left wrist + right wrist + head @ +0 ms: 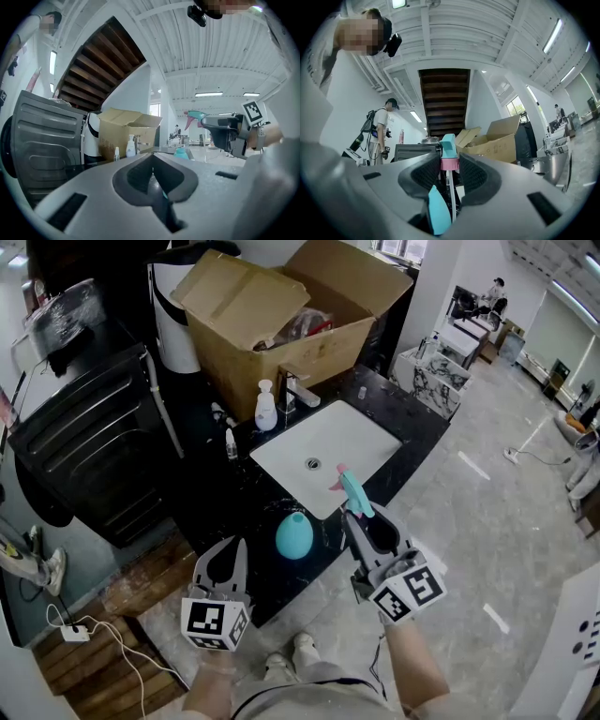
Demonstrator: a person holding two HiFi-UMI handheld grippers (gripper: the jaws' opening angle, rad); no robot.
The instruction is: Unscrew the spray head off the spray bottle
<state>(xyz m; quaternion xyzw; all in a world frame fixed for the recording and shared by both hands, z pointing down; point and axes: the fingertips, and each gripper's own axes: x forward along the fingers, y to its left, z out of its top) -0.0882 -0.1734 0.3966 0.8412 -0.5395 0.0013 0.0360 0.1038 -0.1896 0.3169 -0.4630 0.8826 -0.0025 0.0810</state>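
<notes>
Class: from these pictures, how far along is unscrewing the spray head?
Done: the spray head is off the teal bottle, which stands headless on the dark counter. In hand: the right tongs grip the head at its pink collar; the left tongs are shut, empty. Left: probably only setting the head down.

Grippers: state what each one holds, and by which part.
Right gripper grips the teal plastic spray head by its pink screw collar. Left gripper is shut, holding nothing.
</notes>
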